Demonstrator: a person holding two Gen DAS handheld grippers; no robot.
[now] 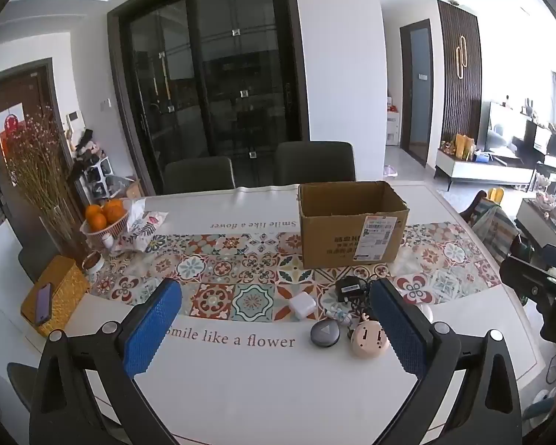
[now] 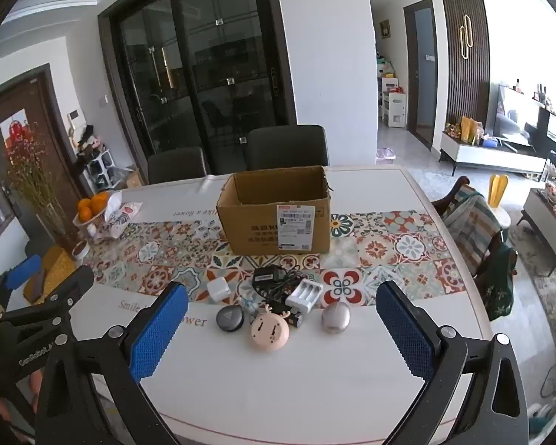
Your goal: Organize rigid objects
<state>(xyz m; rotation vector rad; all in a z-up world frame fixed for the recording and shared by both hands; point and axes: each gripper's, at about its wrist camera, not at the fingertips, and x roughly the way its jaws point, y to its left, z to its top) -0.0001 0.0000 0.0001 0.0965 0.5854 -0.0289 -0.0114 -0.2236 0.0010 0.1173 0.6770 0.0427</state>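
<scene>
Both sets of jaws stand released, nothing between their blue pads. The left gripper [image 1: 274, 333] tilts down over the desk [image 1: 241, 389]; the right gripper [image 2: 281, 337] tilts likewise. In the right wrist view, white charger [image 2: 217, 289] at eleven o'clock, grey puck [image 2: 228, 318], pink round gadget [image 2: 270, 332], battery holder [image 2: 304, 294], silver pebble [image 2: 336, 317]. Cardboard box [image 2: 278, 211] stands open at twelve.

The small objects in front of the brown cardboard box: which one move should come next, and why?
Probably lower the right hand-held gripper onto the pink round deer-faced gadget. Both hand-held grippers are wide open and empty, this gadget lies nearest, centred between the right one's blue pads, and the open brown cardboard box waits just behind the pile.
</scene>
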